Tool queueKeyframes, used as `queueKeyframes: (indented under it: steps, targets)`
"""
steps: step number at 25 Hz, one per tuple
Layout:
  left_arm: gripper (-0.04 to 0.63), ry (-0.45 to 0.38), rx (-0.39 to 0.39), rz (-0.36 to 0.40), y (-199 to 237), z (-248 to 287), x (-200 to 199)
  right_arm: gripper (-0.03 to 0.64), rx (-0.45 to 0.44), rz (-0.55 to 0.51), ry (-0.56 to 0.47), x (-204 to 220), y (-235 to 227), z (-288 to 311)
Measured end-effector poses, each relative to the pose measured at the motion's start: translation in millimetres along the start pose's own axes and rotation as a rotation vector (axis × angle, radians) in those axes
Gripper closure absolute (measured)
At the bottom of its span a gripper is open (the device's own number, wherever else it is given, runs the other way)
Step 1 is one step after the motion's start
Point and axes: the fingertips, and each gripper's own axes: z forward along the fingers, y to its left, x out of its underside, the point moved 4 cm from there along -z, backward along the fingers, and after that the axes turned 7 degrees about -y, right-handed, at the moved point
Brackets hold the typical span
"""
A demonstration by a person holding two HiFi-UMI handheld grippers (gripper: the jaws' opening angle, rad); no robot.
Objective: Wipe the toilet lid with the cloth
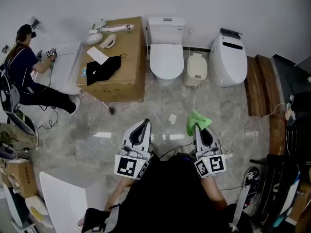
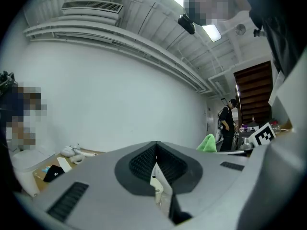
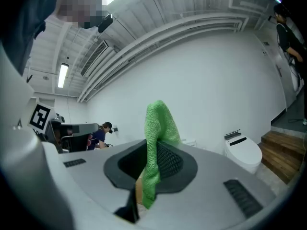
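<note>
Nothing is wiped yet. My right claw (image 1: 198,128) is clamped on the green cloth (image 1: 198,120), and my left claw (image 1: 144,125) is pressed together on nothing, both well short of the toilet lid (image 1: 166,57). The marble floor (image 1: 146,108) ahead lies open (one paper scrap (image 1: 172,119) aside), though a cardboard box (image 1: 124,57) and a small bin (image 1: 197,69) flank the toilet closely.

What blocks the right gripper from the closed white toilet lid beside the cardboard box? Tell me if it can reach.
Probably yes, after a step forward. The right gripper, jaws shut on the green cloth, is well short of the white toilet lid, with mostly bare marble floor between.
</note>
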Motion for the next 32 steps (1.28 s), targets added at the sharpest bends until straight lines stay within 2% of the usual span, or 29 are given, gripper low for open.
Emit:
queueKeyframes:
  steps: [8, 15, 18, 25, 32]
  targets:
    - [0.597, -0.008, 0.021, -0.020, 35.5, -15.2, -1.6, 0.565, 0.037, -0.002, 0.002, 11.8, 33.2, 20.1]
    - [0.597, -0.019, 0.062, -0.030, 70.4, -30.6, 1.0, 0.565, 0.071, -0.055, -0.017, 23.4, 71.5, 36.7]
    - [0.597, -0.010, 0.054, -0.034, 84.6, -31.7, 3.8, 0.565, 0.070, -0.052, -0.014, 27.1, 79.0, 45.9]
    - [0.597, 0.022, 0.036, -0.032, 107.9, -9.4, 15.5, 0.565, 0.047, -0.036, -0.006, 37.0, 68.5, 86.0]
    - [0.597, 0.032, -0.017, -0.022, 135.5, 46.1, 25.5, 0.565, -0.006, -0.043, 0.005, 40.8, 33.3, 152.4]
